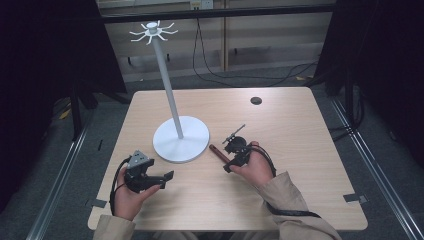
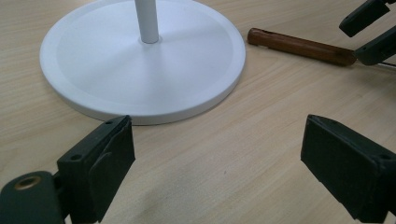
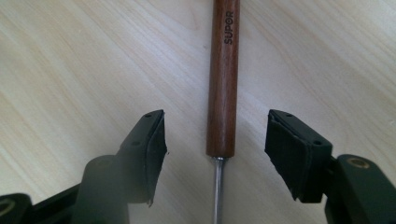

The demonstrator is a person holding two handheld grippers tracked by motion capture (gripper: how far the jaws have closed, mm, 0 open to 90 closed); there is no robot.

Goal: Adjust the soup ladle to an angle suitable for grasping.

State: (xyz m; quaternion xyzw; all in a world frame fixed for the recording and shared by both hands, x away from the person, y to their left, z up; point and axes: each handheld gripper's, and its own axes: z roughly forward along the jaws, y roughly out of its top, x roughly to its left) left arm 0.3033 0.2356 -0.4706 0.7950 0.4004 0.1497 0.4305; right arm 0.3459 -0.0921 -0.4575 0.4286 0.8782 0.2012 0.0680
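**Right tool straddles the wooden handle, not yet gripping**

Right tool (image 3: 217,154) is what I'm steering onto a utensil with a wooden handle (image 3: 223,79) and a thin metal shank (image 3: 217,191); what sits at the shank's far end I cannot tell. From largest down: the table (image 1: 300,150) carries a white hook stand (image 1: 180,139), its round base just beside the handle's far end. The handle lies flat, and in the right gripper view its long axis runs straight away from me, between the two jaws, which stand half-wide on either side with bare wood grain showing in each gap, so nothing is gripped. The pads flank the handle's end where the shank begins. My right hand is plainly nearer; the left tool (image 2: 217,163) waits well apart, jaws wide and empty, pointed toward the stand's base. I see no containers on the table. As I judge it, closing squarely across the handle is what comes next.
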